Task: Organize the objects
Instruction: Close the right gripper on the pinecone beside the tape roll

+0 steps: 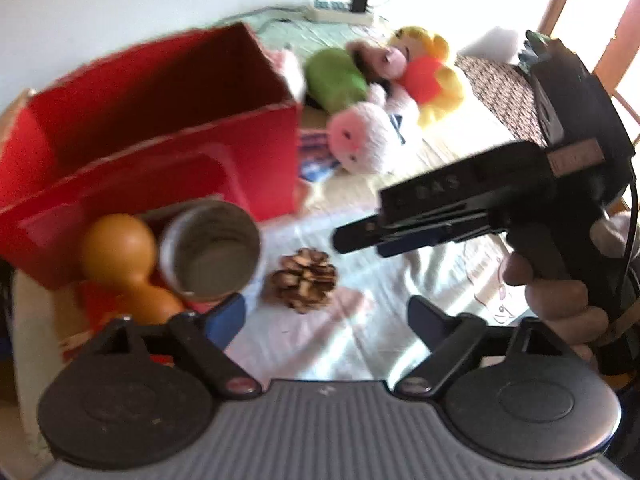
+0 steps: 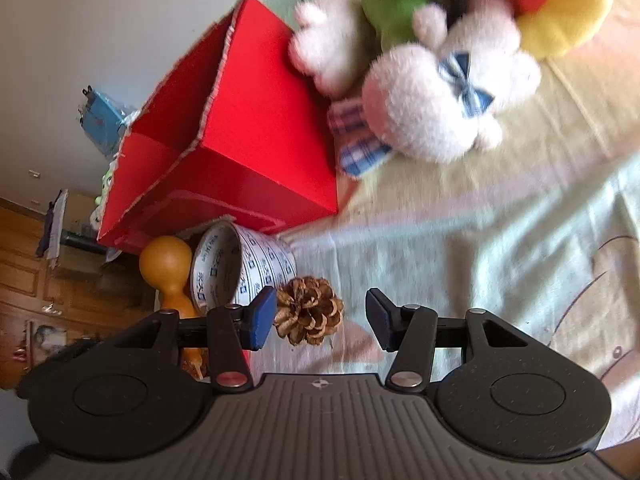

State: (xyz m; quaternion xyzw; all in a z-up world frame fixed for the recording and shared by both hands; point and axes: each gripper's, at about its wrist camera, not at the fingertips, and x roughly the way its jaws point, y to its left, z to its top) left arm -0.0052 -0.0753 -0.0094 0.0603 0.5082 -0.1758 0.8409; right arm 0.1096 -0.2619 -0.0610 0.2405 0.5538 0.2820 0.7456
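Note:
A brown pine cone (image 1: pixel 304 284) (image 2: pixel 310 310) lies on the pale sheet (image 2: pixel 460 240). My right gripper (image 2: pixel 320 320) (image 1: pixel 352 238) is open around it: the cone sits between the fingers close to the left blue pad (image 2: pixel 262 320), and the other pad stands apart from it. My left gripper (image 1: pixel 328 316) is open and empty, just short of the cone. A red open box (image 1: pixel 160 120) (image 2: pixel 240 140) stands to the left. In front of it are an orange gourd (image 1: pixel 120 256) (image 2: pixel 166 264) and a white tape roll (image 1: pixel 212 252) (image 2: pixel 240 276).
Several plush toys lie behind the box: a pink-white one (image 1: pixel 360 136) (image 2: pixel 440 96), a green one (image 1: pixel 336 80) and a yellow-red one (image 1: pixel 428 72). A power strip (image 1: pixel 344 12) lies at the far edge. A hand (image 1: pixel 560 300) holds the right gripper. A wooden cupboard (image 2: pixel 80 280) stands beyond the bed.

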